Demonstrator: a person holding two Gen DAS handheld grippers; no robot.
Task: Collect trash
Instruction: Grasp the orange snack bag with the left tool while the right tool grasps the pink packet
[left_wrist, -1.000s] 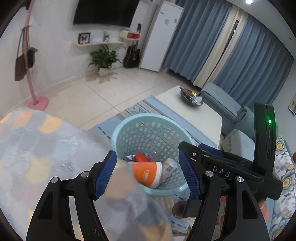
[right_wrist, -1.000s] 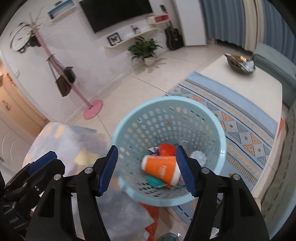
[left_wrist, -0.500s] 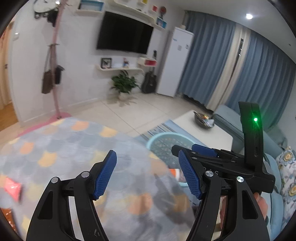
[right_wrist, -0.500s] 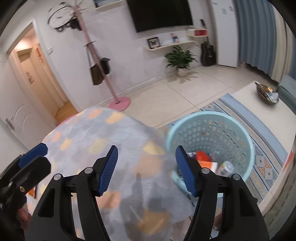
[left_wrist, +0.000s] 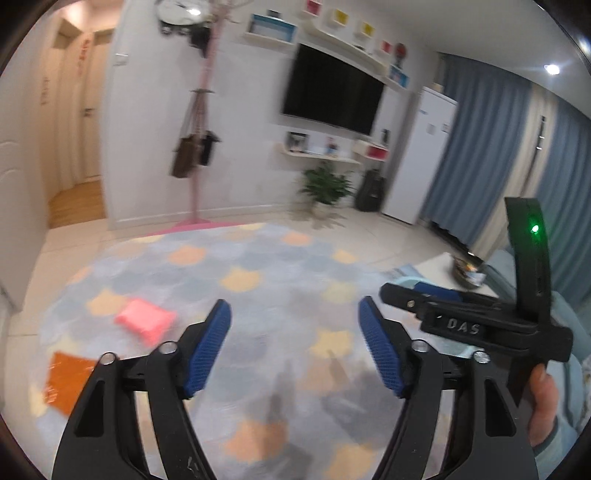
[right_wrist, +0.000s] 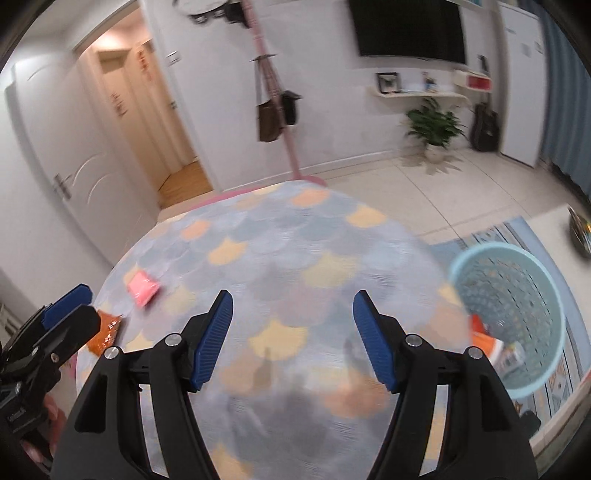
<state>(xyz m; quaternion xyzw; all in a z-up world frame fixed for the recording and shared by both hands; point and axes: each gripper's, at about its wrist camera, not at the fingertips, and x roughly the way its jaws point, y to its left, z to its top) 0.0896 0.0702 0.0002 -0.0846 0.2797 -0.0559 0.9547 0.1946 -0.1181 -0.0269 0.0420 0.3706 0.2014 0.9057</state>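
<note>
left hand-held gripper (left_wrist: 295, 347): jaws spread wide, nothing between the blue pads; it hangs over the near middle of the surface.
right hand-held gripper (right_wrist: 291, 339): also wide open and empty, over the near edge of the surface; in the left wrist view it shows off to the right.
surface (right_wrist: 280, 251): round, covered in a grey cloth with orange and yellow scallops.
pink packet (left_wrist: 144, 319): lies flat on the far-left part of the surface, ahead and to the left of both grippers, well apart from the pads; it reads as roughly square, so no clear long axis, though blur hides detail.
orange wrapper (left_wrist: 66, 380): flat at the left edge of the surface, nearer the viewer than the pink packet and just beside the left hand-held gripper's outer arm.
nearer hand: left, by my judgement, since both pieces lie on its side.
blue basket (right_wrist: 517, 314): on the floor past the right edge of the surface, already holding trash, on the right hand-held gripper's side.
next move: likely a swing left and down onto one piece, then a carry right across the surface to the basket.
</note>
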